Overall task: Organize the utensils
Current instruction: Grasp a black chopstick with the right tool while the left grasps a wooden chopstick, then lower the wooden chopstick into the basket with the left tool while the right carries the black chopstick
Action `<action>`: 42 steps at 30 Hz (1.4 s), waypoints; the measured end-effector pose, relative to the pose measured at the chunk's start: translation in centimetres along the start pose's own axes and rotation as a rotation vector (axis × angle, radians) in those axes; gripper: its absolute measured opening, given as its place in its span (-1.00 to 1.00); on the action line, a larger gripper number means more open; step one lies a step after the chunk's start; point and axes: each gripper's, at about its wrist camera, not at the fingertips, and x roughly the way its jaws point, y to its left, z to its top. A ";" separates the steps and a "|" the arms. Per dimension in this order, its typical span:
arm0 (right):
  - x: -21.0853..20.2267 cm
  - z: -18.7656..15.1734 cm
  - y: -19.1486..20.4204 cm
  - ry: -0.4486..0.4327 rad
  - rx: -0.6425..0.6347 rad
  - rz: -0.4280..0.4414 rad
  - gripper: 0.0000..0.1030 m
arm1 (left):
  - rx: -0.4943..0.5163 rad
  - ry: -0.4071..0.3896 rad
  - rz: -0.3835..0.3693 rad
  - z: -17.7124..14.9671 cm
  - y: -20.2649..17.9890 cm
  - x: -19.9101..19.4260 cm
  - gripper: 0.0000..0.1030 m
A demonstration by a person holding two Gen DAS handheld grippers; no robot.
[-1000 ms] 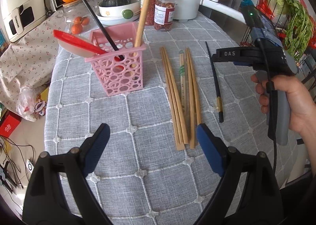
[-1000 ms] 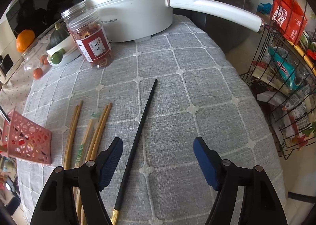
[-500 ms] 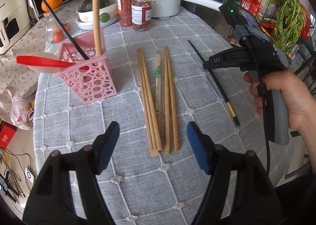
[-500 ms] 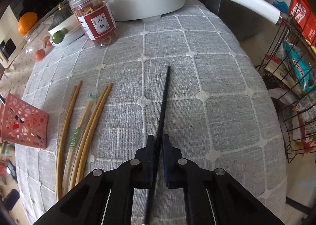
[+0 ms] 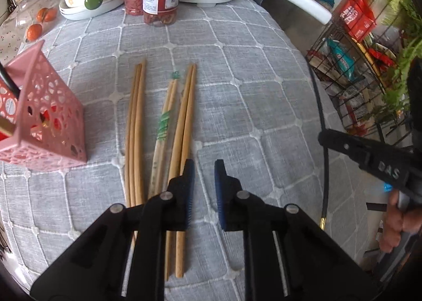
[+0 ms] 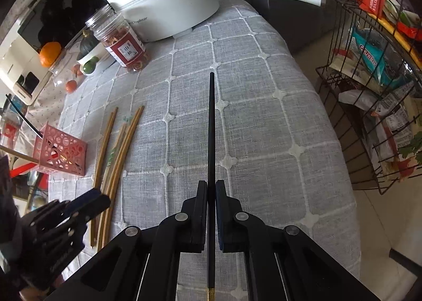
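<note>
Our right gripper (image 6: 211, 195) is clamped on the black chopstick (image 6: 211, 127), seemingly just above the grey tablecloth (image 6: 263, 121). Our left gripper (image 5: 204, 178) stands narrowly parted, empty, beside the wooden chopsticks (image 5: 182, 127); the pink basket (image 5: 50, 119) sits further left.

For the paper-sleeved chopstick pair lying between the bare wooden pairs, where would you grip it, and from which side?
Grip the sleeved pair near its far, green-printed end, coming straight down with the jaws across its width. It lies flat on the tablecloth, and bare wooden chopsticks crowd it more tightly toward the near end; there the left gripper hovers part-closed. A tight fit either way.
</note>
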 end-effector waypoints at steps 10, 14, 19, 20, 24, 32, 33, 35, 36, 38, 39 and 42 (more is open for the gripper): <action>0.2 0.2 -0.4 0.012 0.004 0.033 -0.88 | -0.023 -0.001 0.062 1.4 -0.7 1.4 -0.76; 0.3 0.3 -0.3 0.011 0.006 0.036 -0.88 | 0.007 -0.008 0.099 2.0 -0.7 1.2 -0.76; 0.6 0.4 -0.7 0.020 0.019 0.035 -0.88 | 0.017 0.012 0.114 2.0 -0.4 2.0 -0.76; 0.6 0.4 -0.7 0.022 0.021 0.035 -0.88 | 0.014 0.015 0.107 2.1 -0.4 2.2 -0.76; 0.8 0.4 -0.8 0.026 0.023 0.036 -0.88 | 0.007 0.041 0.115 2.7 -0.4 3.4 -0.76; 0.5 0.4 -0.6 0.012 0.023 0.047 -0.88 | 0.040 -0.010 0.138 2.7 -1.5 2.8 -0.85; 0.2 0.4 -0.5 0.004 0.022 0.048 -0.88 | 0.048 -0.027 0.130 2.4 -1.7 2.2 -0.85; -0.6 0.2 -0.3 -0.018 0.017 0.048 -0.88 | 0.079 -0.056 0.128 1.6 -2.3 0.8 -0.85; -1.1 0.1 -0.1 -0.030 0.013 0.048 -0.88 | 0.094 -0.073 0.123 1.1 -2.6 0.0 -0.85; -2.1 -0.2 0.3 -0.054 0.007 0.052 -0.88 | 0.113 -0.104 0.110 0.3 -2.8 -1.8 -0.85; -2.6 -0.4 0.5 -0.066 0.005 0.053 -0.88 | 0.118 -0.121 0.102 -0.2 -2.9 -2.8 -0.85; -4.4 -0.8 1.2 -0.108 -0.001 0.061 -0.88 | 0.134 -0.176 0.073 -1.5 -3.0 -5.7 -0.85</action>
